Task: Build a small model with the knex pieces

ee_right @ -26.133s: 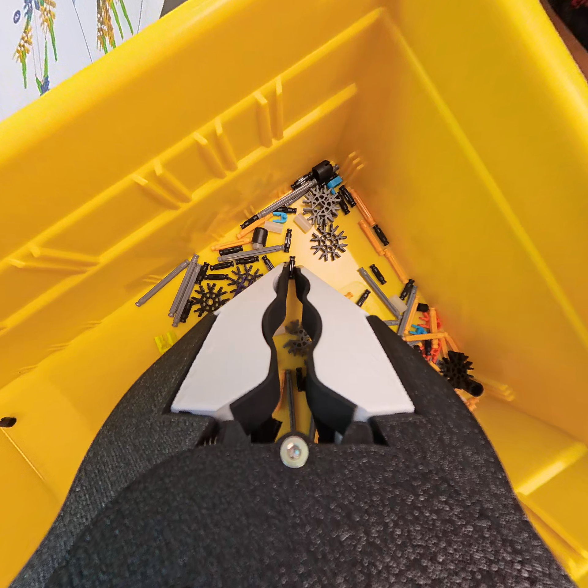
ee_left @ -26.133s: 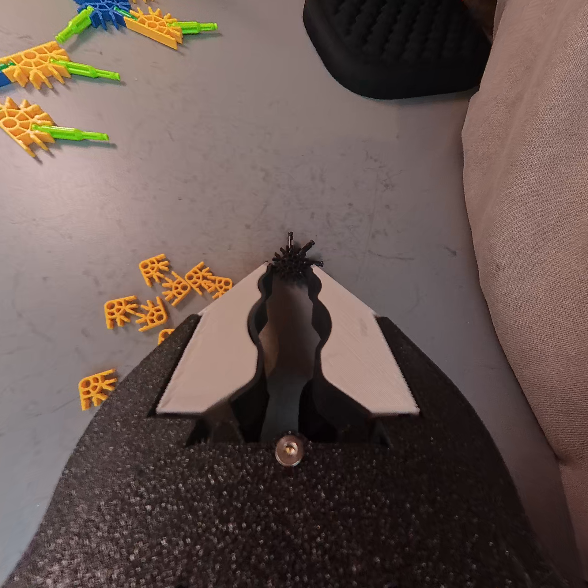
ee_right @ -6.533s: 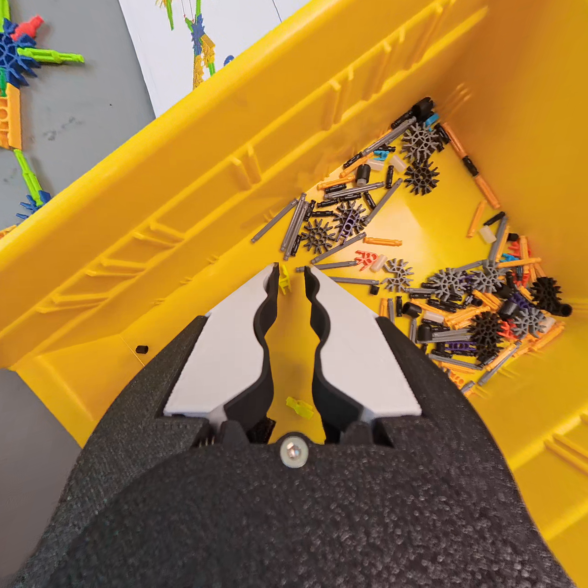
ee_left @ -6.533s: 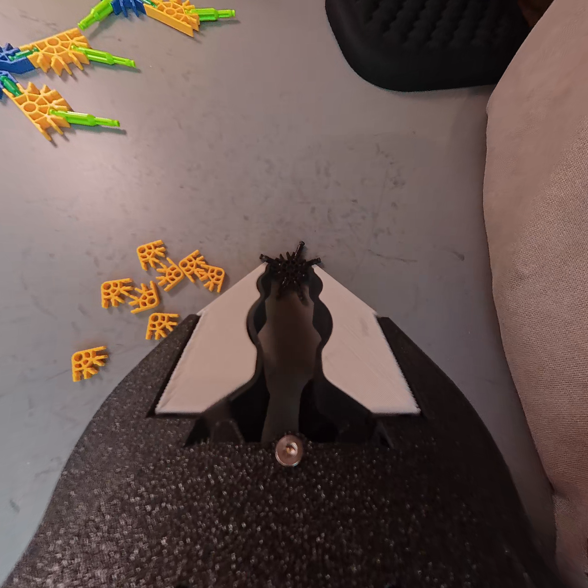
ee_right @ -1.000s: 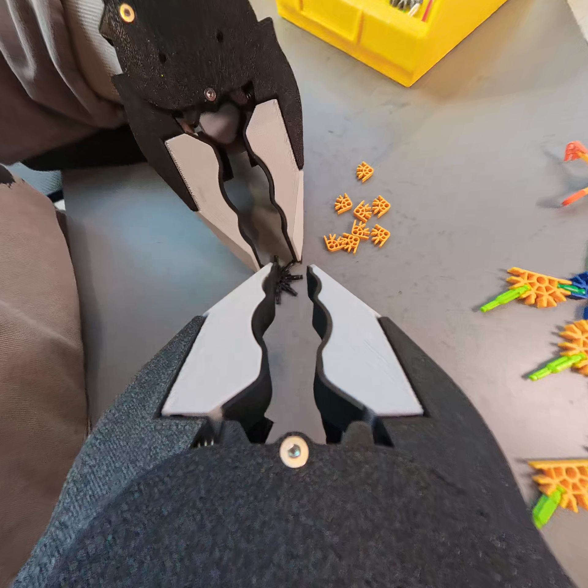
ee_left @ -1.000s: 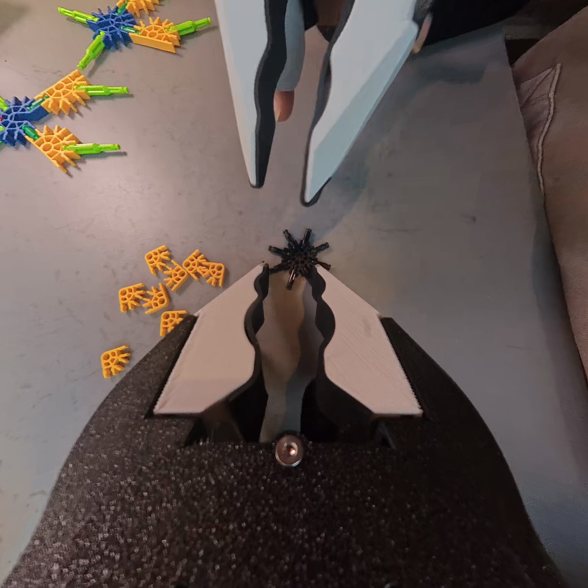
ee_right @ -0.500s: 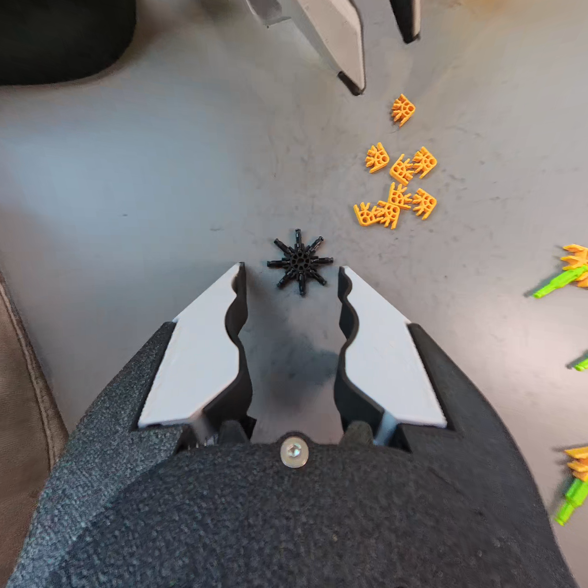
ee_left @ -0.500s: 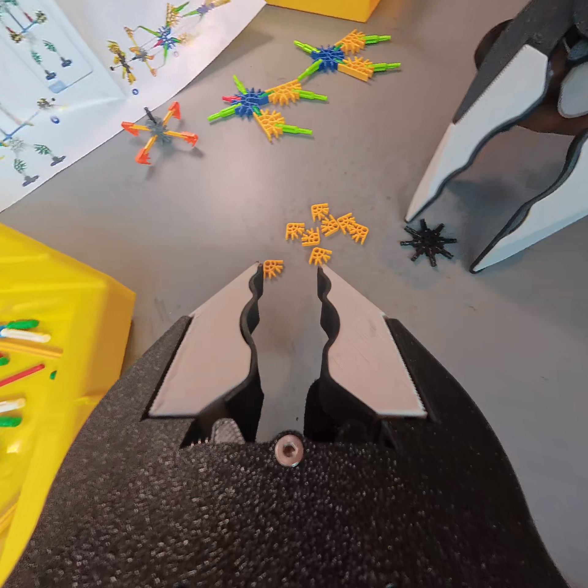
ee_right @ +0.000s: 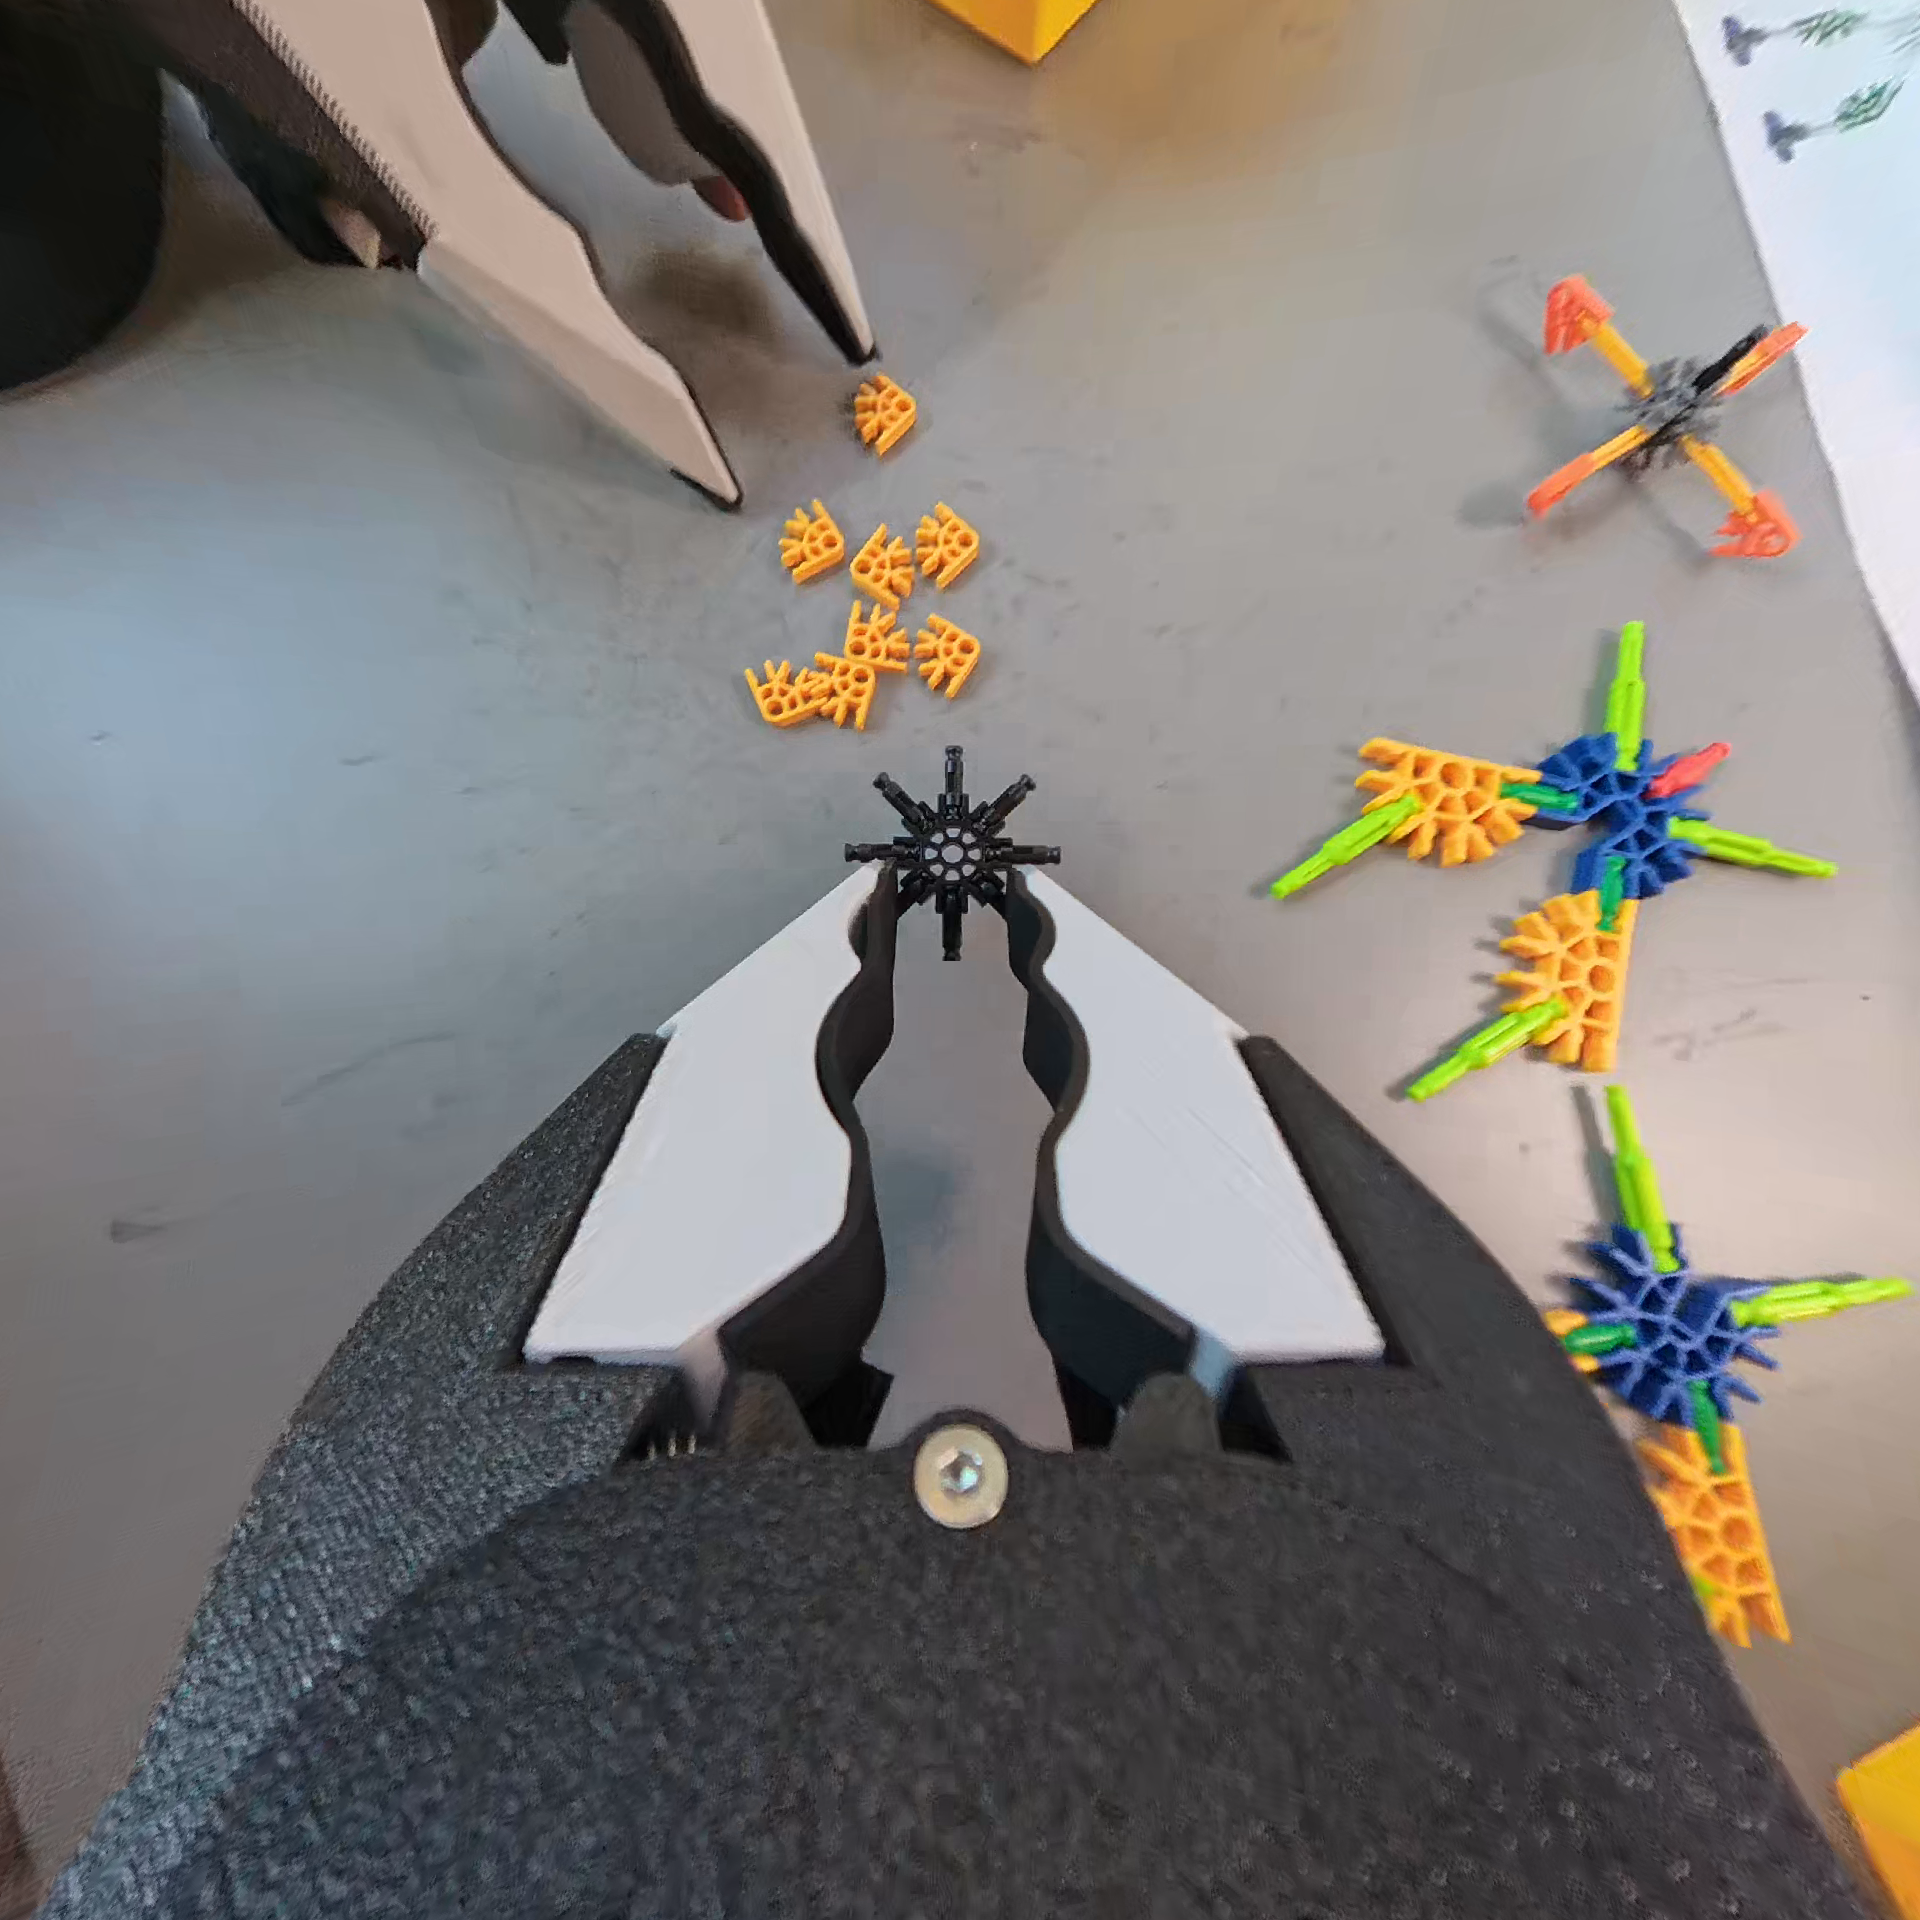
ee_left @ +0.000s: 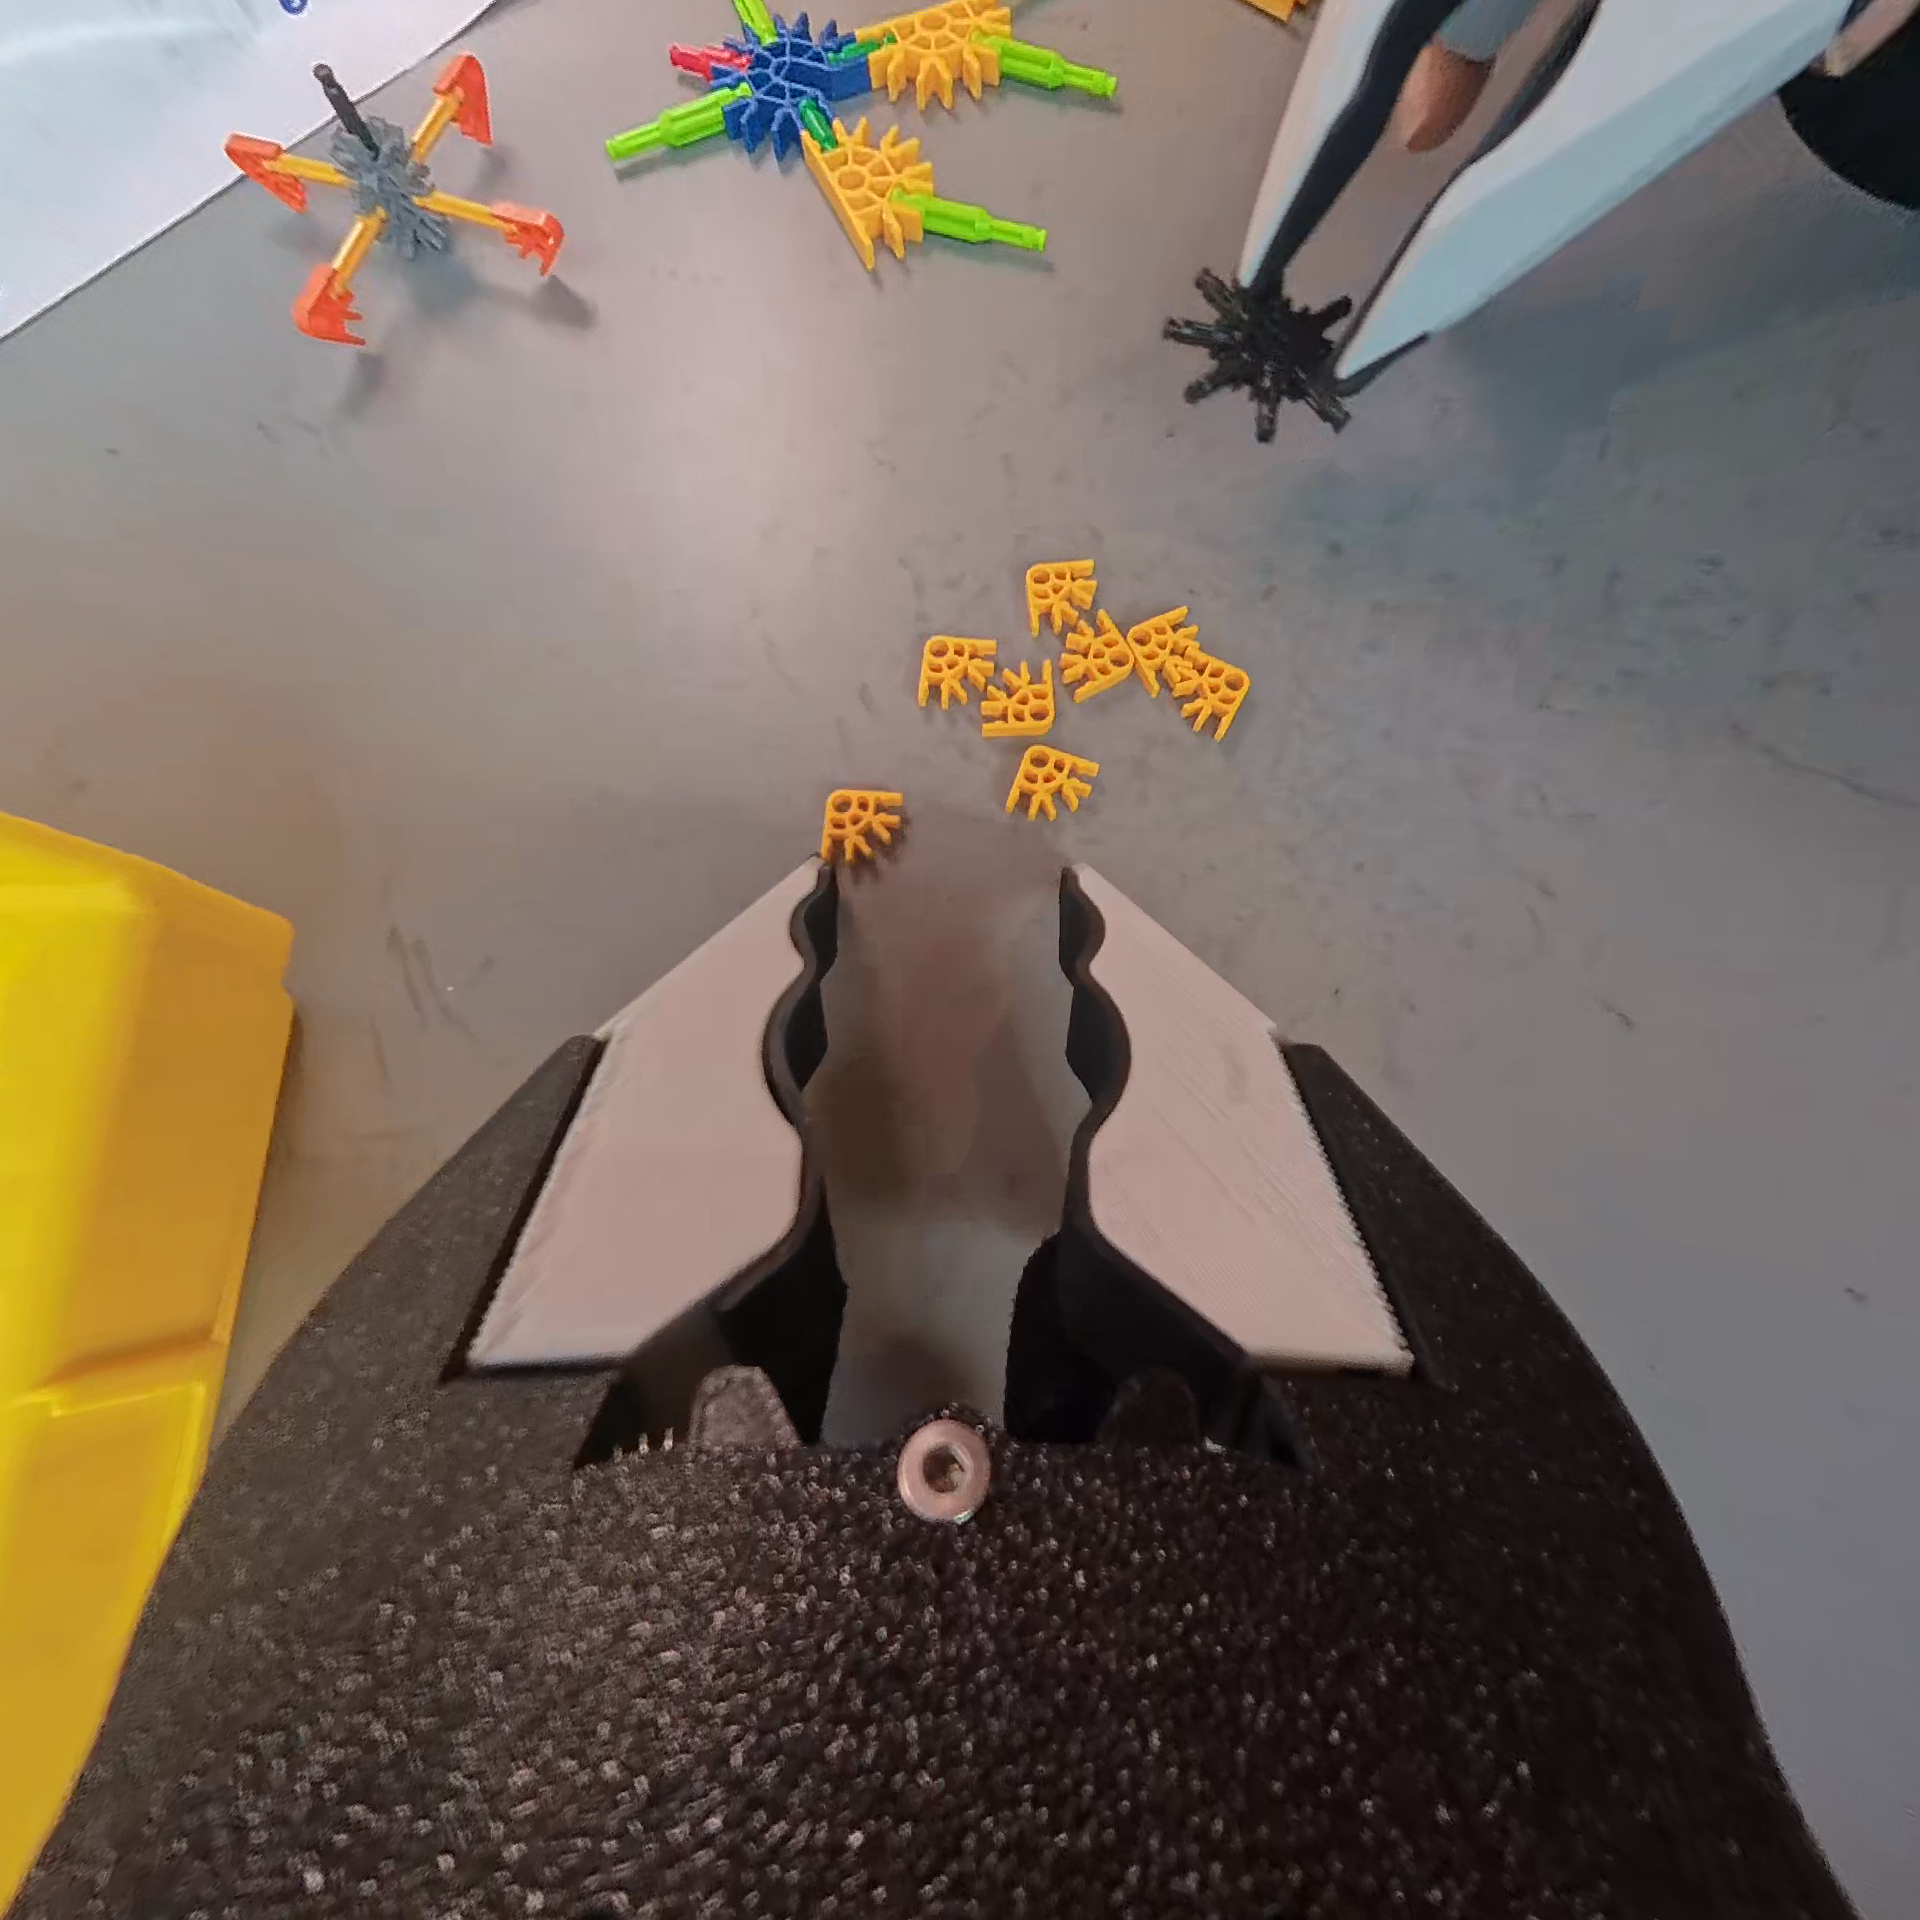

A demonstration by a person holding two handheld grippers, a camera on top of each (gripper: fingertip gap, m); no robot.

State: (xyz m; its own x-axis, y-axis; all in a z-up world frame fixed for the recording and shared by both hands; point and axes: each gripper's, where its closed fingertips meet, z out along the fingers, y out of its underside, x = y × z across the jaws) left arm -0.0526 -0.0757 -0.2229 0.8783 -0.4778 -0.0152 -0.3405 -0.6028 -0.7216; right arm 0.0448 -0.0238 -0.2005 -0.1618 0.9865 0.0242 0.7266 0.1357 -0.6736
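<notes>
Black star connector [ee_right: 951, 847] now sits pinched between the right gripper [ee_right: 948, 883] tips, no longer loose on the grey table [ee_left: 520, 623]; the left gripper [ee_left: 945, 883], at 11 o'clock, has swung away, spread and empty beside a yellow wedge piece [ee_left: 858, 824]. Yellow bin [ee_left: 114, 1143] at 9 o'clock; contents hidden

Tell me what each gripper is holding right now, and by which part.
The right gripper pinches the black star connector by its hub's lower sides. The left gripper is open and holds nothing.
</notes>
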